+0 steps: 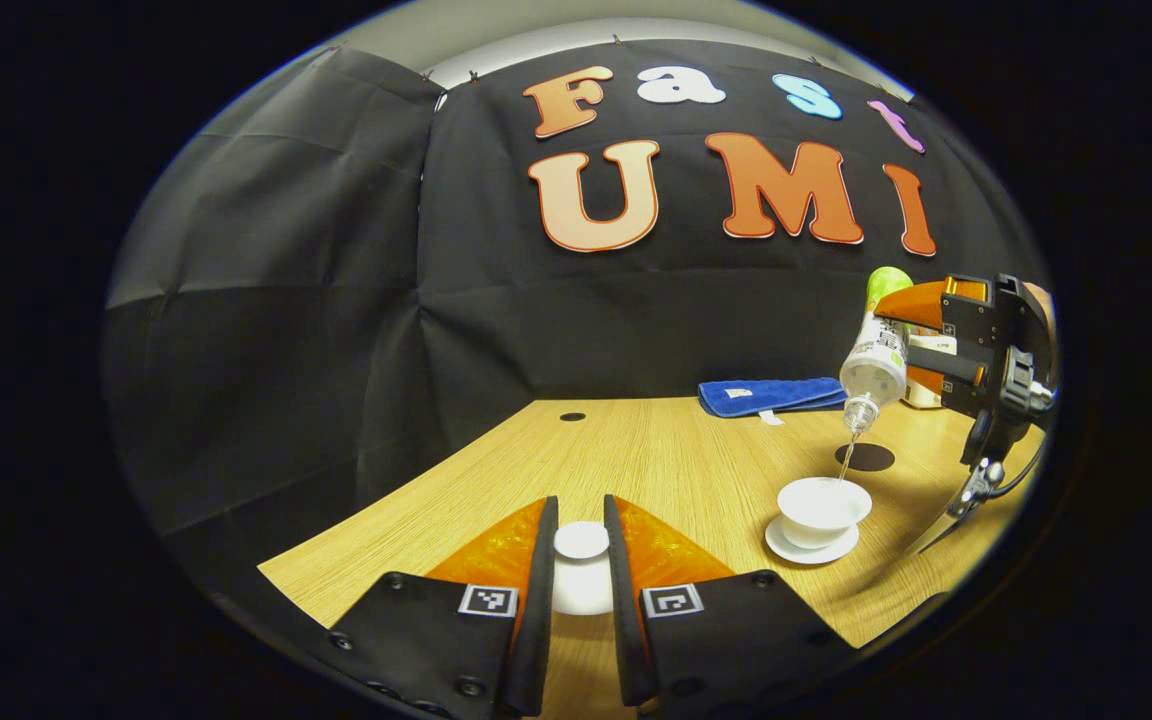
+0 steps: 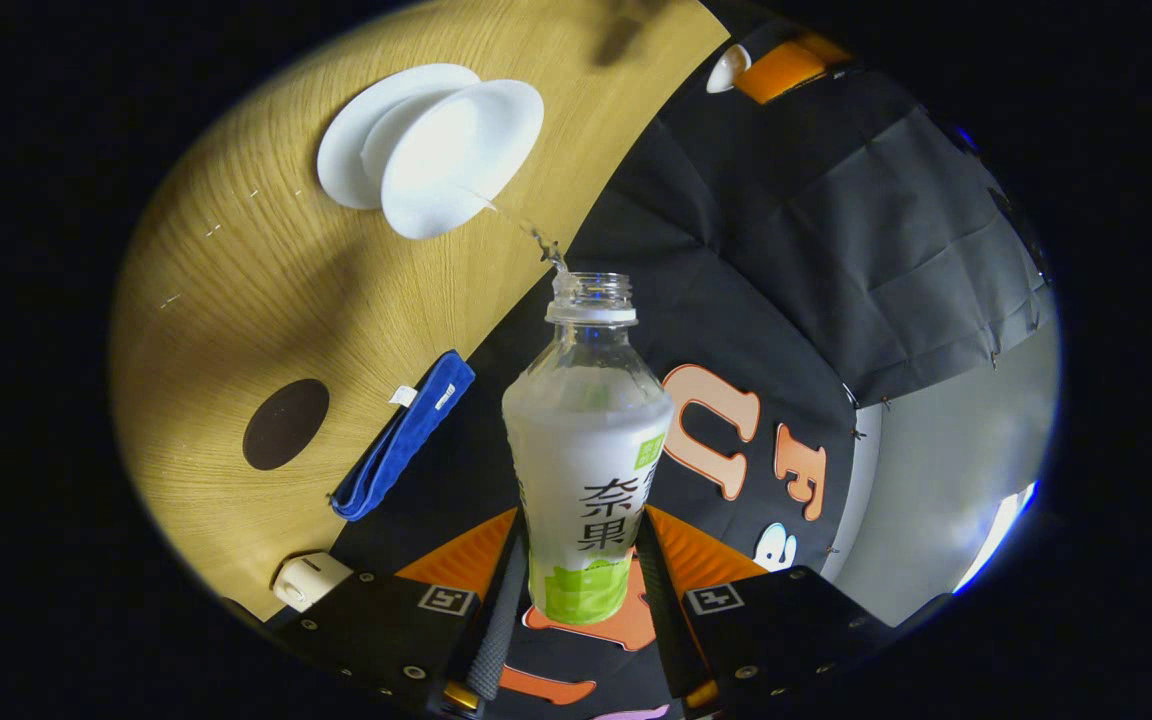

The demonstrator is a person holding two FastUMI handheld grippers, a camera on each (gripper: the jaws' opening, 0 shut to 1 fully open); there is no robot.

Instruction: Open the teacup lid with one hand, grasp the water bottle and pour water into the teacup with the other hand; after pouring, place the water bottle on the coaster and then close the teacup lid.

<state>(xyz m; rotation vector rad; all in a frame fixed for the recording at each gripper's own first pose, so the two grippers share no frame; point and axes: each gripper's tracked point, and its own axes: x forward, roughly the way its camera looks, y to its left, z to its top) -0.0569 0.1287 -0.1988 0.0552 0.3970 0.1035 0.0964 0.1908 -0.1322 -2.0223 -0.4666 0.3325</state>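
Note:
My left gripper (image 1: 581,545) is shut on the white teacup lid (image 1: 581,575), holding it by its knob just above the wooden table (image 1: 656,450). To its right the white teacup (image 1: 824,505) stands uncovered on its saucer (image 1: 811,548). My right gripper (image 2: 576,575) is shut on the water bottle (image 2: 586,440), which is tipped neck-down over the teacup (image 2: 461,155). A thin stream of water runs from the bottle's mouth into the cup. In the left gripper view the bottle (image 1: 876,360) hangs tilted above the cup, clamped in the right gripper (image 1: 921,345). The dark round coaster (image 1: 864,457) lies behind the cup.
A folded blue cloth (image 1: 771,395) lies at the back of the table by the wall. A small white box (image 2: 308,580) sits near the table edge in the right gripper view. A dark hole (image 1: 572,416) marks the tabletop at the back.

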